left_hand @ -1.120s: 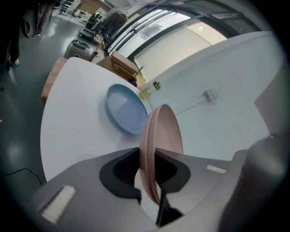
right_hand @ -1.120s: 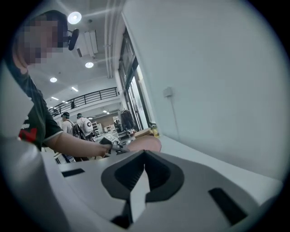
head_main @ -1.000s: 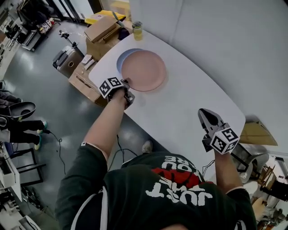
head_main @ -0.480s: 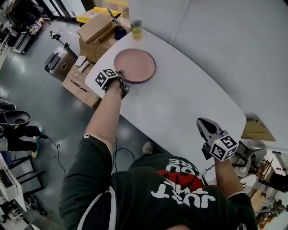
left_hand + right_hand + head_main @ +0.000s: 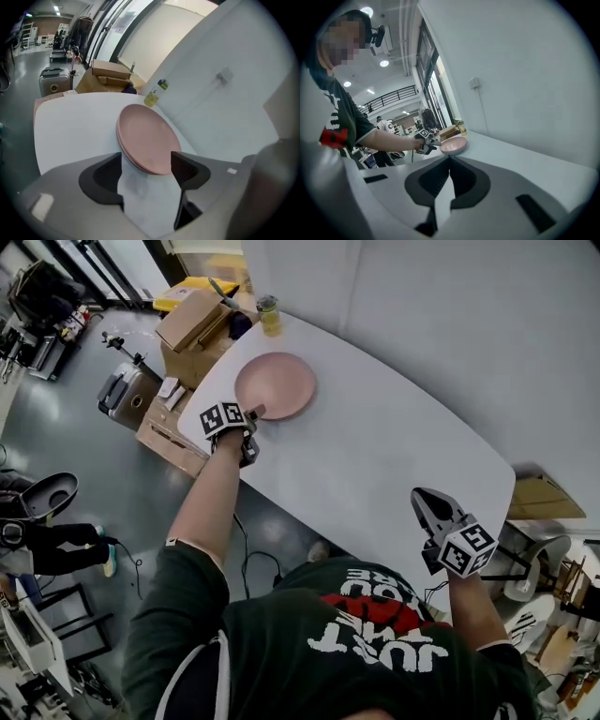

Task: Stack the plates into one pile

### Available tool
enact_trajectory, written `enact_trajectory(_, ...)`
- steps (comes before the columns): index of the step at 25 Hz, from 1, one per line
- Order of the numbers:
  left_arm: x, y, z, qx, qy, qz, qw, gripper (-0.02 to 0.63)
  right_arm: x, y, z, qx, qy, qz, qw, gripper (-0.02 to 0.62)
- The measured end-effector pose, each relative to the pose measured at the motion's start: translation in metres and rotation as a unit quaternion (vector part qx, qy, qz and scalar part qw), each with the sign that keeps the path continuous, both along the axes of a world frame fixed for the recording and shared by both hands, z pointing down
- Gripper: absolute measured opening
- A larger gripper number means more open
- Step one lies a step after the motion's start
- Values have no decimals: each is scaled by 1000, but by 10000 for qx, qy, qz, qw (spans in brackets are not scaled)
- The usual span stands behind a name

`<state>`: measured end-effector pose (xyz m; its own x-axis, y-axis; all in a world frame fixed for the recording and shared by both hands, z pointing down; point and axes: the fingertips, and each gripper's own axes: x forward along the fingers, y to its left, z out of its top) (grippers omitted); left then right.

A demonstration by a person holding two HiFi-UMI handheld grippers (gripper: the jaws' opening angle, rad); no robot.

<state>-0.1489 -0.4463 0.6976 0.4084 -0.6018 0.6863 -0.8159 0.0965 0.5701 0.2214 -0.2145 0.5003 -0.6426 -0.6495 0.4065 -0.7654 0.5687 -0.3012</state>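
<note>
Head view is showing the plates (image 5: 277, 385) sitting as one pile at the ten o'clock end of the worktop (image 5: 375, 456). Your left gripper (image 5: 253, 418) is opening its jaws at the pile's seven o'clock rim, which is lying between the pads, unpressed. Your right gripper (image 5: 424, 498) is hovering at four o'clock, well apart, jaws pressed together on nothing.

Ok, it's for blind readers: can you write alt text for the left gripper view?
The left gripper has its jaws opening, pads clear of the near rim of a pile of pink plates that lies between them on a white table. Beyond the pile stand a small bottle of yellow liquid and cardboard boxes past the table's edge.
</note>
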Motion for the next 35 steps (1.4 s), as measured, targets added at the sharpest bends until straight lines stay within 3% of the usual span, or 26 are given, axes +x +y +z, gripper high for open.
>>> enact_trajectory(2, 7, 13, -27, 589, 316, -30, 9978, 318, 11, 4, -4, 117, -97, 31, 9999, 5)
enact_trajectory(5, 30, 59, -79, 1565, 814, 249, 9840, 308, 26, 12, -11, 300, -254, 16, 9992, 5)
enact_trajectory(8, 51, 133, -126, 2314, 886, 580, 9671, 202, 40, 28, -17, 455, -386, -60, 9982, 5)
enact_trajectory(12, 61, 205, -162, 2783, 931, 832, 9524, 19, 47, 28, -20, 723, -455, -99, 9963, 5)
enact_trajectory(16, 50, 222, -193, 3186, 1116, 1163, 9341, 8, 29, 20, -15, 821, -602, -21, 9948, 5)
enact_trajectory(19, 30, 195, -217, 3567, 1099, 1416, 9169, 8, 7, 4, -8, 881, -558, 112, 9945, 5)
enact_trajectory(22, -3, 148, -228, 3885, 1171, 1801, 8961, 8, -35, -24, -7, 1031, -489, 416, 9926, 5)
enact_trajectory(27, -90, 83, -233, 4111, 1358, 2762, 8580, 8, -161, -83, -13, 1284, -289, 886, 9873, 5)
enact_trajectory(30, -138, 50, -239, 3995, 1462, 3526, 8335, 8, -235, -111, -15, 1044, -479, 1615, 9802, 5)
enact_trajectory(32, -167, 43, -248, 3884, 1510, 3965, 8180, 8, -285, -109, -14, 813, -471, 1827, 9787, 5)
enact_trajectory(35, -199, 27, -271, 3956, 1765, 4102, 8026, 6, -330, -120, -25, 756, -437, 1961, 9767, 5)
